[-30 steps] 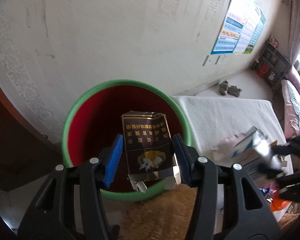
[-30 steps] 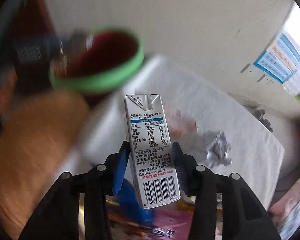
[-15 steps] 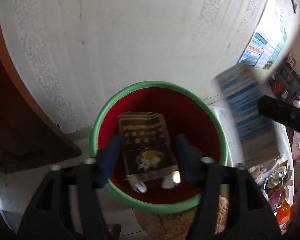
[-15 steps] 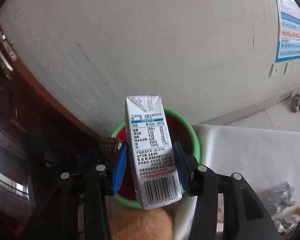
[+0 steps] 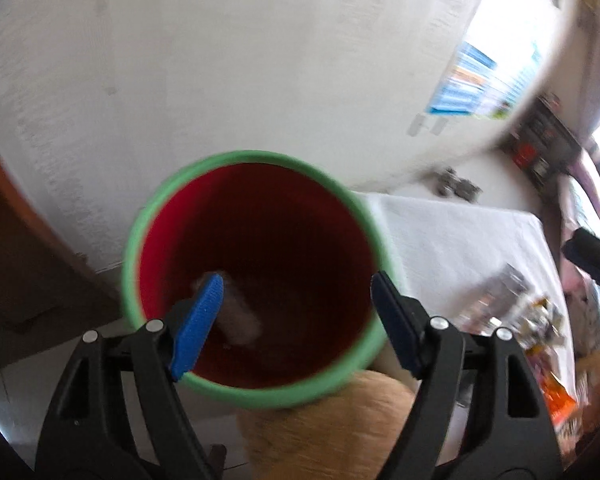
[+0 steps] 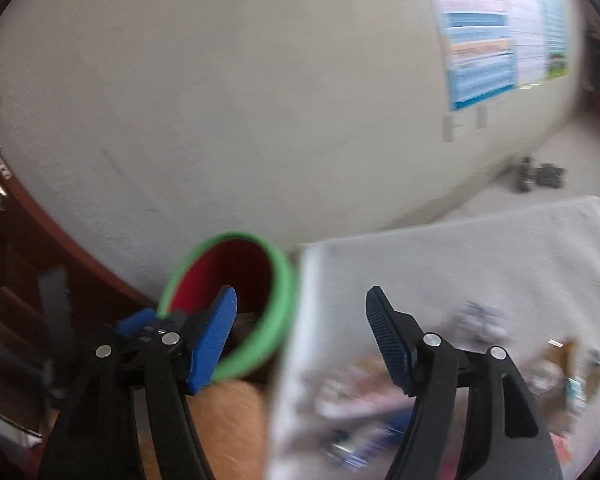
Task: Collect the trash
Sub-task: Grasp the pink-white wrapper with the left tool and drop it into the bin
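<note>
A red bin with a green rim (image 5: 256,160) stands below my left gripper (image 5: 296,324), which is open and empty right over its mouth. A blurred pale object (image 5: 240,316) lies deep inside the bin. My right gripper (image 6: 300,336) is open and empty, to the right of the bin (image 6: 280,300), over the edge of a white cloth (image 6: 460,256). Several pieces of trash (image 6: 480,320) lie blurred on the cloth, and they also show in the left wrist view (image 5: 508,300).
A white wall (image 5: 260,60) with a blue poster (image 6: 492,48) rises behind the bin. Dark wooden furniture (image 6: 4,264) stands at the left. A tan furry surface (image 5: 332,432) lies just in front of the bin. Shoes (image 6: 540,176) sit on the floor by the wall.
My left gripper opened and the brown packet dropped from it. My right gripper carried the milk carton to the bin, opened, and no longer holds it. Both views are blurred by motion.
</note>
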Tool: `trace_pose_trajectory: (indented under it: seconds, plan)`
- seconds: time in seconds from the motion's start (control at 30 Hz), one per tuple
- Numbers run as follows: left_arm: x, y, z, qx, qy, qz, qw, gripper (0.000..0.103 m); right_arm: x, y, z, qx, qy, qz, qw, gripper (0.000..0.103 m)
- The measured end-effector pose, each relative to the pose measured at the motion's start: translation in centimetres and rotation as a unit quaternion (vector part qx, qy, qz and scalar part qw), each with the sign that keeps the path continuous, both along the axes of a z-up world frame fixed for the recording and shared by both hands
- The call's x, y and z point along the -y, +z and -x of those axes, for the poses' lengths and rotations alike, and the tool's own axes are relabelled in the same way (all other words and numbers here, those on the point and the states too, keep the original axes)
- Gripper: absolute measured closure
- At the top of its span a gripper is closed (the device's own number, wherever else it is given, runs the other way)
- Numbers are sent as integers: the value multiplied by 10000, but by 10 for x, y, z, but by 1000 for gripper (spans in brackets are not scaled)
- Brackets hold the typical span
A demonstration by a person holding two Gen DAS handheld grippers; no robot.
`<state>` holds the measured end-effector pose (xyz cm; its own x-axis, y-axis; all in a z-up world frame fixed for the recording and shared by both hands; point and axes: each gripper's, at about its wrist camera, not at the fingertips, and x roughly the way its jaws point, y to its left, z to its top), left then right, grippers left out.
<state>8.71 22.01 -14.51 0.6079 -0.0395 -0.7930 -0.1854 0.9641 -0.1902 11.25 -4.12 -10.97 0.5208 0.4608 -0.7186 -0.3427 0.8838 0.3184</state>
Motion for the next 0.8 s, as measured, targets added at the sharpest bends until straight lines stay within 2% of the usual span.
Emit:
trace_pose_trajectory:
  seconds: [0.1, 0.2, 0.3, 0.4, 0.5, 0.63, 0.7, 0.77, 0.8]
  plan:
    - [42, 2, -3, -3, -659, -5, 9978, 29, 29, -6, 15, 39, -202, 251, 9995, 37]
    - [96, -11, -15, -319, -1621, 101, 9862, 29, 53, -16, 26, 74, -341, 356, 9988, 37]
    - [139, -32, -29, -693, -2150, -349, 9735, 28, 70, -29, 34, 39, -477, 308, 9984, 37]
    - [168, -54, -41, -1051, -2454, -626, 9617, 27, 92, -40, 38, -66, -598, 97, 9981, 37]
    - [183, -75, -45, -1349, -2544, -909, 9533, 27, 104, -45, 38, -155, -662, -33, 9977, 37]
    - [196, -89, -50, -1455, -2569, -1014, 9500, 27, 114, -48, 35, -294, -760, -315, 9962, 37]
    - [198, -89, -51, -1359, -2503, -933, 9540, 32, 117, -46, 36, -323, -804, -452, 9952, 37]
    - [199, -85, -50, -1271, -2478, -845, 9567, 50, 116, -43, 38, -306, -812, -489, 9950, 37]
    - [198, -83, -48, -1226, -2465, -794, 9581, 53, 116, -42, 39, -291, -807, -492, 9951, 37]
